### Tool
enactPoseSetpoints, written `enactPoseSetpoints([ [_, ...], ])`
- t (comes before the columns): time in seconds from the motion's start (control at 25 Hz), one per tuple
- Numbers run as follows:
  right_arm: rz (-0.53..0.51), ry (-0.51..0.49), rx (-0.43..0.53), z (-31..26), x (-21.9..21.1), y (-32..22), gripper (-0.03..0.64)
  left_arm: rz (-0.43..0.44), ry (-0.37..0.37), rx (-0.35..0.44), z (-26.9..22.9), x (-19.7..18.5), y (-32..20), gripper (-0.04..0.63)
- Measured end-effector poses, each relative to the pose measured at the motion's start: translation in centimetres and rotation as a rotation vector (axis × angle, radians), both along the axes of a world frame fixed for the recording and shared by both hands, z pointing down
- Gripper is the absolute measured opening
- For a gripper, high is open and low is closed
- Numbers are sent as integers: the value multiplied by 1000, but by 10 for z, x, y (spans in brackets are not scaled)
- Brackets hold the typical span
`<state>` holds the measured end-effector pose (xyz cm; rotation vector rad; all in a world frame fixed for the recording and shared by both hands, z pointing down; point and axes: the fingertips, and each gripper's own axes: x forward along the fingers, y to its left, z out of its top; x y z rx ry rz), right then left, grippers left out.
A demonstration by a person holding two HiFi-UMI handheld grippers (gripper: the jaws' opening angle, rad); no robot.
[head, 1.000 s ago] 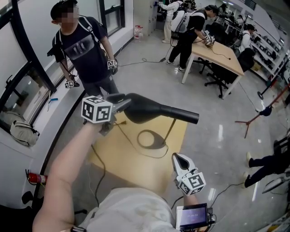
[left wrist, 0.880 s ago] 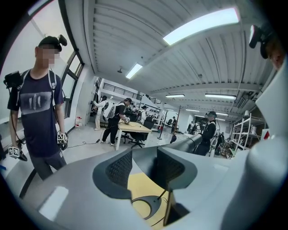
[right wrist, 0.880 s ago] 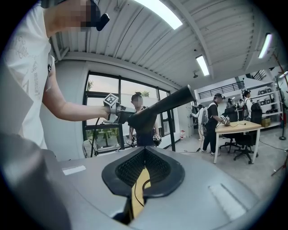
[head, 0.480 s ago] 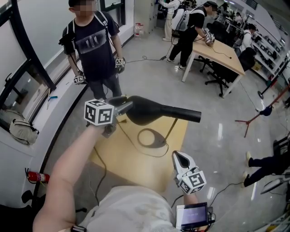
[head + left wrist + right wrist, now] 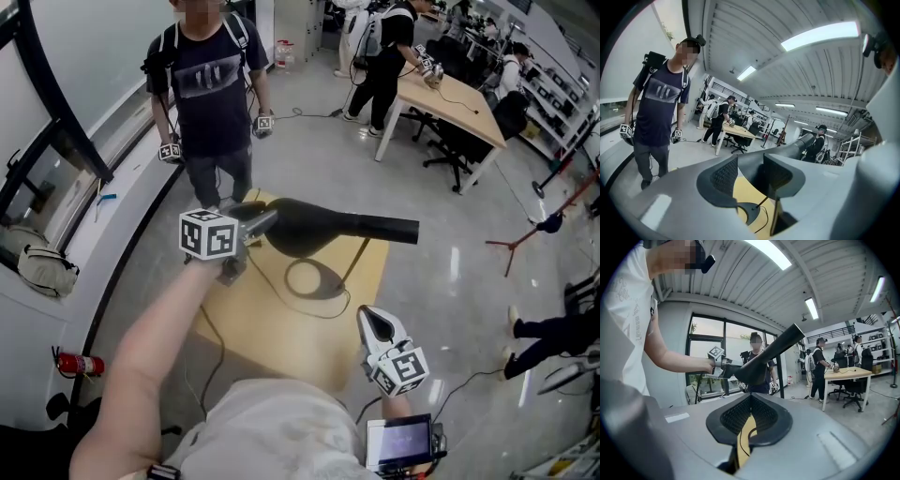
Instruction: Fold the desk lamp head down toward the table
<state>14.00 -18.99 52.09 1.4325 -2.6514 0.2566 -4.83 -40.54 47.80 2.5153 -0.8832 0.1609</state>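
On the near side of the lamp base [image 5: 314,279], the right tongs [image 5: 367,322] hang closed and empty over the worktop [image 5: 248,328]. Left of the base and above it, the left tongs [image 5: 253,225] clamp the wide end of the desk lamp head [image 5: 328,228]. The head has sunk with them over the last second and now lies about level, well clear of the base. The fold looks only partly done. Beyond the base stands 1 person [image 5: 211,84].
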Motion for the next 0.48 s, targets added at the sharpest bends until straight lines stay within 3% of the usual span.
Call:
enactPoseSetpoints([
  [0.48, 5, 2, -5, -1, 0, 5, 12, -5, 30, -58, 22, 8, 3, 173],
])
